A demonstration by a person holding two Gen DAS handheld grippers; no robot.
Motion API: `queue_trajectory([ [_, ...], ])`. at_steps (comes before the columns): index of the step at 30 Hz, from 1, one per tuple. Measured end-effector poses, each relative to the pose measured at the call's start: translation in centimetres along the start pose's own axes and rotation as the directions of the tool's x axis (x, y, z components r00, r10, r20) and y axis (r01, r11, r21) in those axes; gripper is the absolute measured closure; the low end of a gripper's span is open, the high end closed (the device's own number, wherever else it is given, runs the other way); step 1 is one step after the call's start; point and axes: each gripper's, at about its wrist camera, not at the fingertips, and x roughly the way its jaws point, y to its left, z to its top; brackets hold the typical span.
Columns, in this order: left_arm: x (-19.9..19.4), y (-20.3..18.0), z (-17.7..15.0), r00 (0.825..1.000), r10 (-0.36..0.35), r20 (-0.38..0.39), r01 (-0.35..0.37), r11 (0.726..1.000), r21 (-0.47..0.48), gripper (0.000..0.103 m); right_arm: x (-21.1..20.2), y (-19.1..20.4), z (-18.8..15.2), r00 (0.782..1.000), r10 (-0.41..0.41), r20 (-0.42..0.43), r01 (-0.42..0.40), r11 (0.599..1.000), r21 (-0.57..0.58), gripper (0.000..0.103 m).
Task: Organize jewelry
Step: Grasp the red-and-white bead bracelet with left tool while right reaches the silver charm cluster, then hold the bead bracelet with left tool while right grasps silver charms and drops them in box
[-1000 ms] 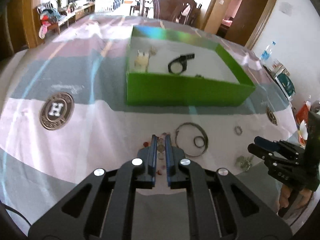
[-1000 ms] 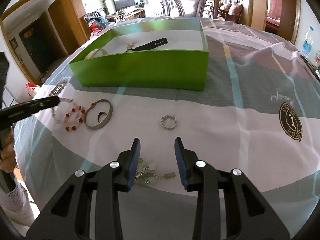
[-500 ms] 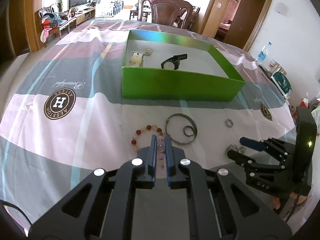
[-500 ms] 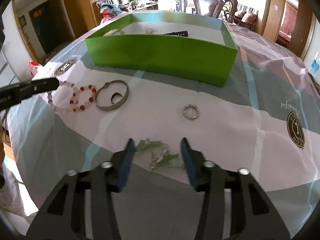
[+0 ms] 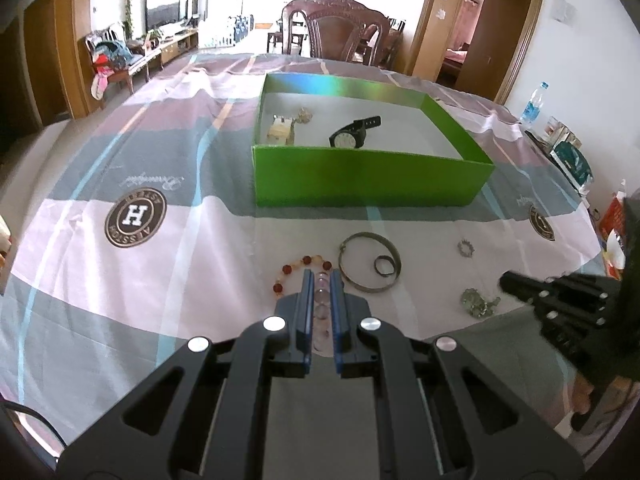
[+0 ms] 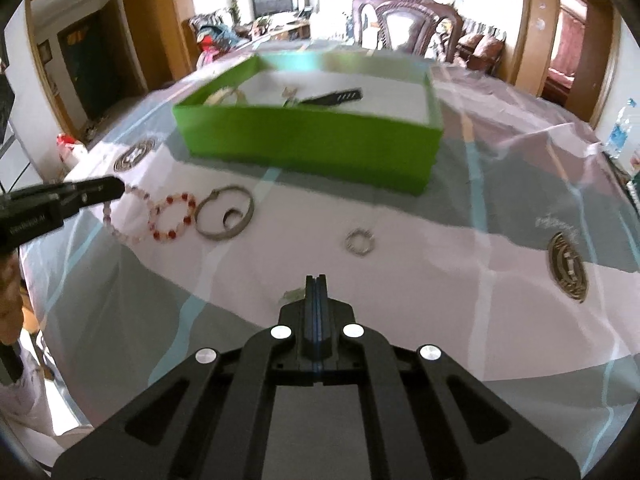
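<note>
My left gripper [image 5: 319, 276] is shut on a bead bracelet [image 5: 306, 260] of red and pale pink beads; pale beads show between its fingers. From the right wrist view the left gripper [image 6: 114, 189] sits at the left with the bracelet [image 6: 172, 218] trailing on the cloth. My right gripper [image 6: 316, 280] has closed, its jaws fully together over a small green and silver cluster [image 6: 291, 294]; only a scrap shows beside the fingertips. In the left wrist view the cluster [image 5: 476, 302] lies at the tip of the right gripper [image 5: 506, 282]. The green box [image 5: 372, 184] stands beyond.
A silver bangle [image 5: 369, 266] with a small ring [image 5: 384, 266] inside it lies right of the bracelet. A small beaded ring [image 5: 465, 248] lies further right. The box holds a black watch [image 5: 354, 132] and a cream piece [image 5: 280, 130]. A chair [image 5: 336, 24] stands behind the table.
The right jaws went from open around the green and silver cluster to fully closed. The left gripper stayed shut on the beads and pulled back a little.
</note>
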Motion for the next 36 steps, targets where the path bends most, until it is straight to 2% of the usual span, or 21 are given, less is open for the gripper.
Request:
queue_trajectory([
  [3,0.0,-0.1,-0.2,0.999,0.034,0.012,-0.034,0.999,0.015,0.095,-1.2,-0.3,0.2,1.0,-0.009,0.028,0.008,1.0,0.016,0.103],
  [5,0.2,-0.1,-0.5,0.999,0.049,0.007,-0.049,0.999,0.018,0.095,-1.0,-0.4,0.0,1.0,-0.015,0.013,0.014,1.0,0.024,0.102],
  [7,0.7,-0.2,-1.1,0.999,0.053,-0.008,-0.053,0.998,0.025,0.095,-0.2,-0.2,-0.4,1.0,-0.01,-0.012,0.01,1.0,0.029,0.096],
  [9,1.3,-0.5,-1.6,0.998,0.052,-0.026,-0.051,0.998,0.033,0.095,1.0,0.1,-1.1,0.999,-0.013,-0.045,0.014,0.999,0.036,0.074],
  [11,1.6,-0.7,-1.9,0.998,0.05,-0.037,-0.048,0.998,0.04,0.095,1.8,0.5,-1.4,0.998,-0.015,-0.057,0.017,0.999,0.038,0.064],
  [17,1.9,-1.5,-2.3,0.998,0.053,-0.036,-0.05,0.996,0.07,0.095,3.2,1.8,-1.5,0.996,-0.043,-0.075,0.043,0.999,-0.002,0.06],
  [19,1.8,-1.7,-2.4,0.998,0.051,-0.035,-0.048,0.996,0.075,0.095,3.3,2.1,-1.5,0.996,-0.057,-0.072,0.055,0.998,-0.018,0.061],
  [20,1.9,-1.8,-2.4,0.998,0.05,-0.035,-0.048,0.996,0.077,0.095,3.3,2.2,-1.5,0.996,-0.053,-0.072,0.052,0.998,-0.025,0.068],
  [21,1.9,-1.8,-2.4,0.998,0.05,-0.035,-0.047,0.996,0.078,0.095,3.2,2.4,-1.5,0.997,-0.048,-0.066,0.045,0.998,-0.033,0.087],
  [23,1.8,-1.9,-2.4,0.998,0.049,-0.034,-0.046,0.996,0.08,0.095,3.1,2.6,-1.5,0.997,-0.025,-0.068,0.022,0.999,-0.041,0.094],
  [24,1.8,-1.9,-2.3,0.998,0.049,-0.032,-0.047,0.996,0.081,0.095,2.9,2.7,-1.4,0.998,-0.02,-0.063,0.017,0.999,-0.048,0.103],
  [29,1.4,-2.0,-1.9,0.998,0.053,-0.017,-0.051,0.995,0.087,0.095,2.0,2.8,-0.7,0.999,0.002,-0.039,-0.003,0.999,-0.049,0.103],
  [36,-0.3,-1.9,-0.6,0.998,0.052,0.034,-0.055,0.995,0.085,0.095,-1.3,1.6,1.4,0.999,0.017,0.052,-0.016,1.0,-0.02,0.103],
])
